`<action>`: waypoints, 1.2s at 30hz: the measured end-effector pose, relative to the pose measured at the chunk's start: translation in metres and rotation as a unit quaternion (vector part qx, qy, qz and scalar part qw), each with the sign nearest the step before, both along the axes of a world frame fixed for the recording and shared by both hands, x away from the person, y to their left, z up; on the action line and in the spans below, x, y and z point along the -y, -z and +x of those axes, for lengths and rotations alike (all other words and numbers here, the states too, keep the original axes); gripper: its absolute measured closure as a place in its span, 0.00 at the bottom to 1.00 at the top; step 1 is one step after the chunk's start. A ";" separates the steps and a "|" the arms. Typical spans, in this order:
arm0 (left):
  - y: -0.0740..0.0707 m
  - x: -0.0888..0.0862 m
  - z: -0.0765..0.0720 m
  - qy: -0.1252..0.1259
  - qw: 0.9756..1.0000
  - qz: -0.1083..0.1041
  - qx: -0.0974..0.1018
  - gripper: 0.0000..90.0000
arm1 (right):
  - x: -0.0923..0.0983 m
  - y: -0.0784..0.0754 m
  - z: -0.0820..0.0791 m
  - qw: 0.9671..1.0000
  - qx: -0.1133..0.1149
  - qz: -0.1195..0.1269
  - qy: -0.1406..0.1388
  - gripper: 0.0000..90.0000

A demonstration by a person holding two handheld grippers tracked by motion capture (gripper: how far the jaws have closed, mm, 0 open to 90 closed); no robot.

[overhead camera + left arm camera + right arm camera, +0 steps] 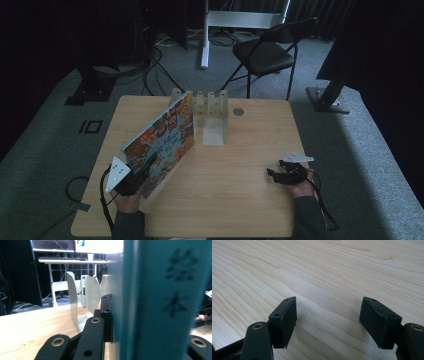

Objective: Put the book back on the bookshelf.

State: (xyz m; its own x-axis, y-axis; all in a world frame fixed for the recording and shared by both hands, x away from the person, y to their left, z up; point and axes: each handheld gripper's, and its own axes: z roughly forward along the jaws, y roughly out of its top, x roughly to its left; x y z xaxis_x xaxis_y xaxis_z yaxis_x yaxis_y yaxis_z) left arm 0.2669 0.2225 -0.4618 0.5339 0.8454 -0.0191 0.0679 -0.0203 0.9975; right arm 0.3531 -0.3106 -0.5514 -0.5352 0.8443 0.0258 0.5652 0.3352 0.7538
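Left gripper clamped tight on the near bottom corner of the big flat picture book with the busy orange-and-blue cartoon cover and teal spine; in the left gripper view the black jaw pad sits flush against the teal spine, no gap visible, dark printed characters blurry up close. Book held up on edge, tilted, spine toward the person, far end leaning back toward the white slotted metal book rack at the far middle of the light wooden table. Can't tell whether the bottom edge rests on the wood or hangs just above it. Rack dividers dead ahead of the left gripper, near but apart from the book. Looks like the carry-to-rack step, roughly halfway: book lifted and aimed, not yet slotted. Next move probably calls for standing the book more upright, lining the lower edge up with a gap between dividers, then sliding forward without knocking the thin plates. Right gripper idle over on the right side of the table, well apart from everything, jaws spread wide with bare woodgrain between the fingertips, gripping nothing. Might come in handy for steadying the free end, since one corner grip on a wide book seems wobbly.
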 end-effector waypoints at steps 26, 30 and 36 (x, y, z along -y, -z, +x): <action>-0.009 0.011 0.010 -0.043 0.999 0.015 0.007 0.90 | 0.000 0.000 0.000 1.000 0.000 0.000 0.000 0.33; -0.008 0.014 0.013 -0.048 0.999 0.012 0.005 0.90 | 0.000 0.000 0.000 1.000 0.000 0.001 0.000 0.33; -0.009 0.016 0.017 -0.054 0.998 0.012 0.003 0.90 | 0.000 0.000 0.000 1.000 0.000 0.002 0.000 0.33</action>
